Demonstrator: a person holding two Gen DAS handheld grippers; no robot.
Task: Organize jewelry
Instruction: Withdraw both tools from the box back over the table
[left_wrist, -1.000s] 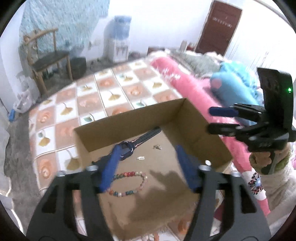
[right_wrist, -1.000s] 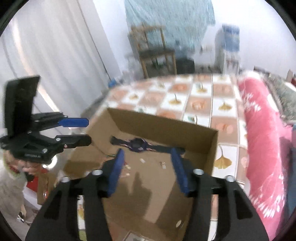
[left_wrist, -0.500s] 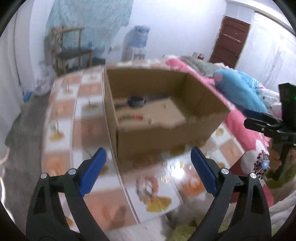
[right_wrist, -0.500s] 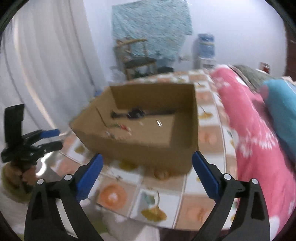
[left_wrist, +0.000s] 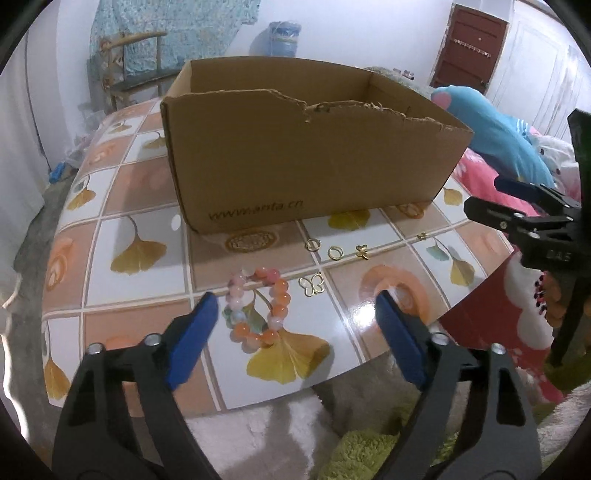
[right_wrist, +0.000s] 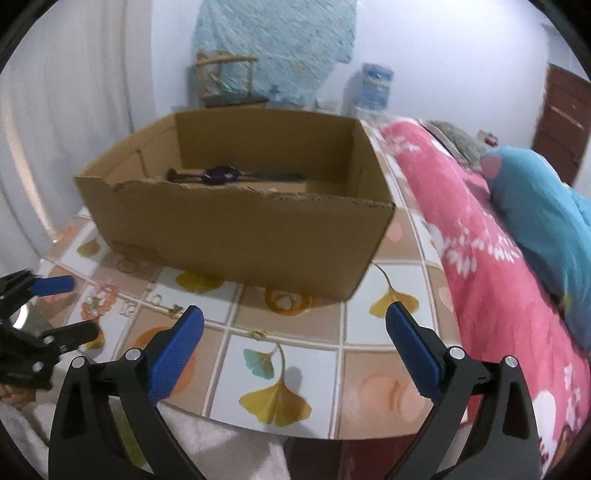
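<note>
Left wrist view first: we see our left gripper (left_wrist: 293, 332) held over the near edge of the round table with the ginkgo-leaf tile pattern (left_wrist: 129, 206). Its blue-padded fingers (left_wrist: 192, 341) stand wide apart, having just narrowed a little, and they hold nothing. The bracelet of orange, pink and pale beads (left_wrist: 256, 308) lies flat on the table just beyond and between them, closer to the left pad, touched by neither.

Farther out and to the right of the bracelet we find a thin gold butterfly charm (left_wrist: 311, 285), then two small gold rings (left_wrist: 323, 248), a smaller gold butterfly piece (left_wrist: 362, 251) and another tiny gold piece (left_wrist: 421, 236) near the table's right edge. All lie loose on the tiles, apart from one another.

Behind them stands the open brown cardboard box (left_wrist: 306, 155), its torn near wall between us and its floor, so this view shows nothing inside. At the far right our right gripper (left_wrist: 498, 197) reaches in.

Right wrist view: that right gripper (right_wrist: 293, 350) has just spread its blue pads (right_wrist: 175, 354) to their widest, and they are empty above bare tiles. Over the box's near wall we glimpse a dark wristwatch (right_wrist: 221, 174) lying against the far wall. A pink floral quilt (right_wrist: 480, 236) and a blue plush pillow (right_wrist: 543, 206) lie right of the table; a wooden chair (right_wrist: 229, 79) and a water dispenser (right_wrist: 375, 88) stand far behind.
</note>
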